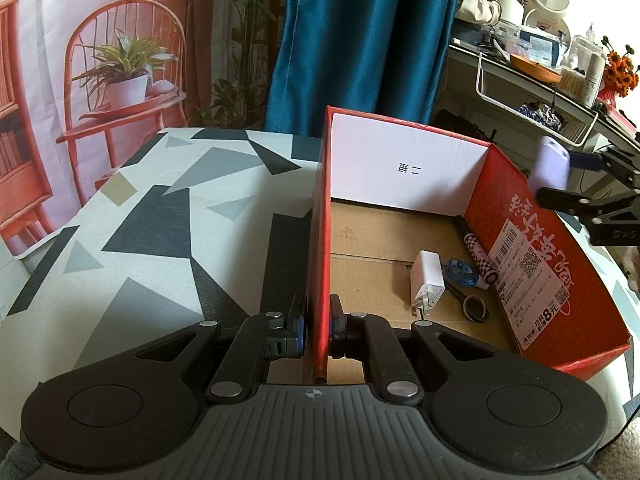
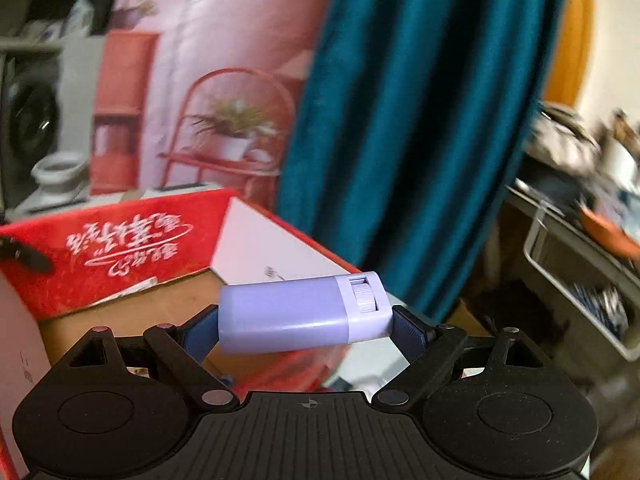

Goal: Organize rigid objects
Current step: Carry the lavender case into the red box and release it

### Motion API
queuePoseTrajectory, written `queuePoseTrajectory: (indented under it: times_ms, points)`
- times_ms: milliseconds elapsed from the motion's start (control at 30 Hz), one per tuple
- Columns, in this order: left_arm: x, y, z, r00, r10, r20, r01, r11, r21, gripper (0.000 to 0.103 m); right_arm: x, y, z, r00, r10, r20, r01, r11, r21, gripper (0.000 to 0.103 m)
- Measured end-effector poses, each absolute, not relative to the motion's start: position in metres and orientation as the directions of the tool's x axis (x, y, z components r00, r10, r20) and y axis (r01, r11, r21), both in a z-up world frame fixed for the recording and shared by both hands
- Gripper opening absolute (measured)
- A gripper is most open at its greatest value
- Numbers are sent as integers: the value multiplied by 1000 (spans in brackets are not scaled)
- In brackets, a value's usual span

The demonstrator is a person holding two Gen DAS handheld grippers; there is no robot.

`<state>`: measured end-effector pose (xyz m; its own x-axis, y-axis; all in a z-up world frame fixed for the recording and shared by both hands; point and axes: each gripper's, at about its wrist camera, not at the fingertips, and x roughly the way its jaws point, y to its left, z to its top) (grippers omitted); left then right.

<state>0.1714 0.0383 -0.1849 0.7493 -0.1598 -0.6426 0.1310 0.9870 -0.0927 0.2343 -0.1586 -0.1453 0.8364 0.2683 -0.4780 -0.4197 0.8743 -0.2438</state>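
A red cardboard box (image 1: 520, 216) stands open on the table. Inside it lie a white charger (image 1: 427, 280), a blue correction tape (image 1: 464, 274), a checkered tube (image 1: 480, 260) and a dark ringed tool (image 1: 474, 306). My left gripper (image 1: 318, 320) is shut on the box's near left wall, one pad on each side. My right gripper (image 2: 306, 326) is shut lengthwise on a lilac plastic case (image 2: 296, 312) with a ribbed wheel on its end. It hangs above the box's (image 2: 120, 248) right side. From the left wrist, the case (image 1: 552, 168) shows blurred over the right wall.
The box sits on a table with a grey, black and white geometric cloth (image 1: 160, 220). A teal curtain (image 1: 360, 40) hangs behind it. A cluttered desk with a white wire basket (image 1: 540, 120) stands to the right, close to the box.
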Motion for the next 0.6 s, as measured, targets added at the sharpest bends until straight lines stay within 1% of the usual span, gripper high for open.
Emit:
queuePoseTrajectory:
  times_ms: [67, 200, 600]
  points:
    - [172, 38, -185, 750, -159, -642, 132, 987, -91, 11, 240, -146, -145, 821, 283, -497, -450, 855, -257, 86]
    - [172, 37, -185, 750, -159, -642, 133, 987, -89, 11, 245, -129, -159, 773, 284, -567, -507, 814, -283, 86]
    - [171, 37, -185, 751, -160, -641, 132, 987, -91, 11, 232, -116, -172, 783, 272, -560, -516, 786, -340, 88]
